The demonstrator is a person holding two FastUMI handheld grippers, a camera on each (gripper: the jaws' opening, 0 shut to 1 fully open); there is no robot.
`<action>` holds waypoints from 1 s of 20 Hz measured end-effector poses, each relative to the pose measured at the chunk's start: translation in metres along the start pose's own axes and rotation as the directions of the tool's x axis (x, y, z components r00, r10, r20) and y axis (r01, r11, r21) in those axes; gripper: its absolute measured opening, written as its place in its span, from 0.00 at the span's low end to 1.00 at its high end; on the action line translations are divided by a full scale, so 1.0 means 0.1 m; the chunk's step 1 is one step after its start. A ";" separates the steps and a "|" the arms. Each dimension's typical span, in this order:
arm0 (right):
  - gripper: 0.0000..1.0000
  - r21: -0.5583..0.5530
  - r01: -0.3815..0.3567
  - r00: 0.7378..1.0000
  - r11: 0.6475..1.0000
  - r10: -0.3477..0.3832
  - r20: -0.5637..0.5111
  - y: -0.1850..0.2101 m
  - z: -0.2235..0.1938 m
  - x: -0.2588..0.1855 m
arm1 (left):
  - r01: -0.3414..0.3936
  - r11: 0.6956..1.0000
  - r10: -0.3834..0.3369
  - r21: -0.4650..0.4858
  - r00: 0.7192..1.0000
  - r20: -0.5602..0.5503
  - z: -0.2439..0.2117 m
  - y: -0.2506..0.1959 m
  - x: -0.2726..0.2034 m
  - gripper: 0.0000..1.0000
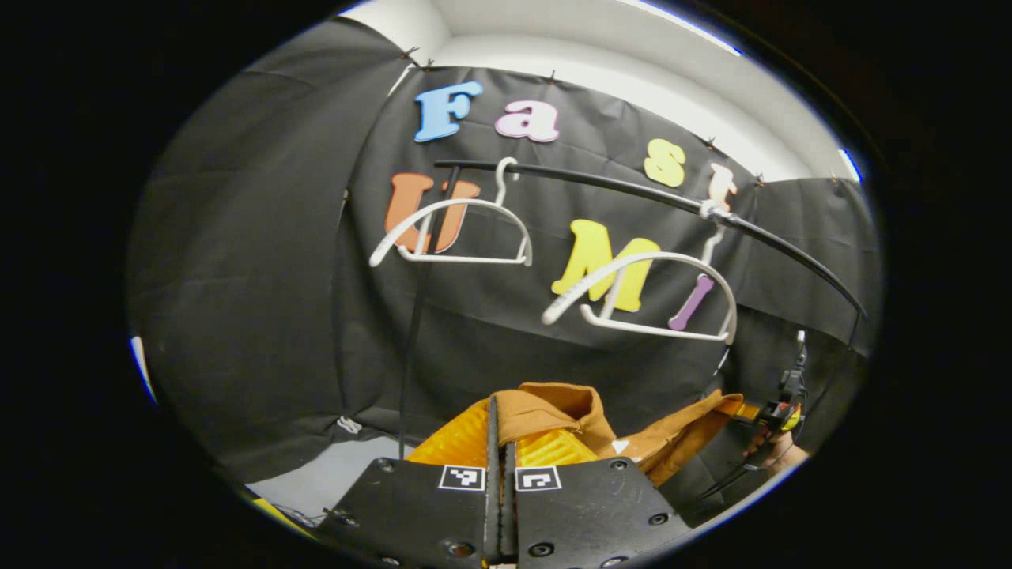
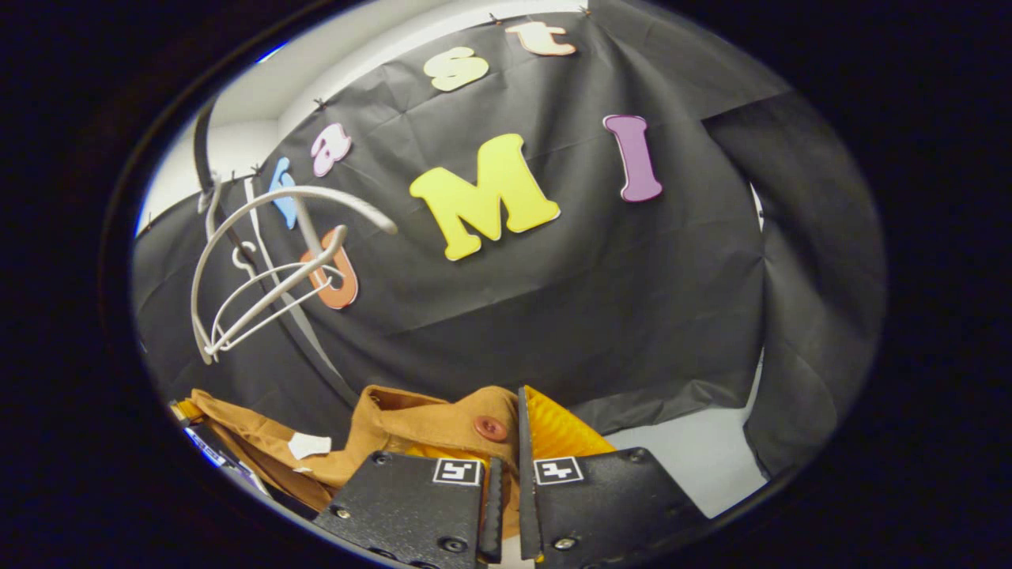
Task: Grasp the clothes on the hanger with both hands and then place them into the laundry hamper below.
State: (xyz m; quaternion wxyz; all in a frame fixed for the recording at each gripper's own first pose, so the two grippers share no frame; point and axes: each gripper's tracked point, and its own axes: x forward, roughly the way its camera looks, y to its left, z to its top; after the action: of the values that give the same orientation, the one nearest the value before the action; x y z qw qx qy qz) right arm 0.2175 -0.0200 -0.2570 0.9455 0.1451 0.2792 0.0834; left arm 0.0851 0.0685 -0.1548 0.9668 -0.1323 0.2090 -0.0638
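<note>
Left gripper [image 1: 500, 442] clenched on collar edge of tan-brown cloth garment [image 1: 553, 407]; right gripper [image 2: 506, 442] clenched on opposite buttoned edge. Garment stretched between both, long axis sideways, below two bare white plastic hangers [image 1: 455, 229] on black rail [image 1: 632, 190]; lower part cut off

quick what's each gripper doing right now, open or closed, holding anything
Left gripper: closed, pinching the brown garment.
Right gripper: closed on the same brown garment, near its button.
</note>
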 end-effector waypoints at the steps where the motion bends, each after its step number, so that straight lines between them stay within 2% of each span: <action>1: 0.11 -0.018 -0.011 1.000 1.000 0.011 0.007 0.08 0.00 -0.06 | 0.026 1.000 -0.026 0.014 1.000 0.001 0.01 -0.07 -0.02 0.00; 4: 0.12 -0.053 -0.055 0.998 0.997 0.056 0.019 0.35 -0.01 -0.22 | 0.109 0.993 -0.109 0.041 0.994 0.009 0.06 -0.37 -0.05 0.00; 7: 0.12 -0.043 -0.104 0.995 0.994 0.105 0.002 0.56 -0.21 -0.27 | 0.177 0.983 -0.178 0.042 0.984 0.018 0.09 -0.62 -0.05 0.00; 9: 0.08 -0.040 -0.098 0.995 0.994 0.098 0.001 0.57 -0.31 -0.27 | 0.219 0.975 -0.220 0.038 0.975 0.032 0.15 -0.76 -0.09 0.00; 12: 0.04 0.054 -0.133 0.990 0.990 0.135 -0.041 0.68 -0.50 -0.30 | 0.257 0.965 -0.258 0.044 0.965 0.033 0.19 -0.90 -0.09 0.00; 15: 0.03 0.034 -0.133 0.991 0.990 0.134 -0.027 0.76 -0.49 -0.39 | 0.297 0.953 -0.299 0.059 0.954 0.035 0.20 -1.06 -0.15 0.00; 20: 0.04 0.010 -0.222 0.975 0.975 0.222 -0.004 1.14 -0.34 -0.60 | 0.345 0.936 -0.349 0.069 0.936 0.040 0.23 -1.32 -0.14 0.00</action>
State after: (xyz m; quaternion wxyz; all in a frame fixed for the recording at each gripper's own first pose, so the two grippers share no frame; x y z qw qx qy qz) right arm 0.1399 0.0811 -0.2176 0.9288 0.1797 0.2642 0.1877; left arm 0.0734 -0.0504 -0.0918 0.9490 -0.1391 0.1553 -0.2363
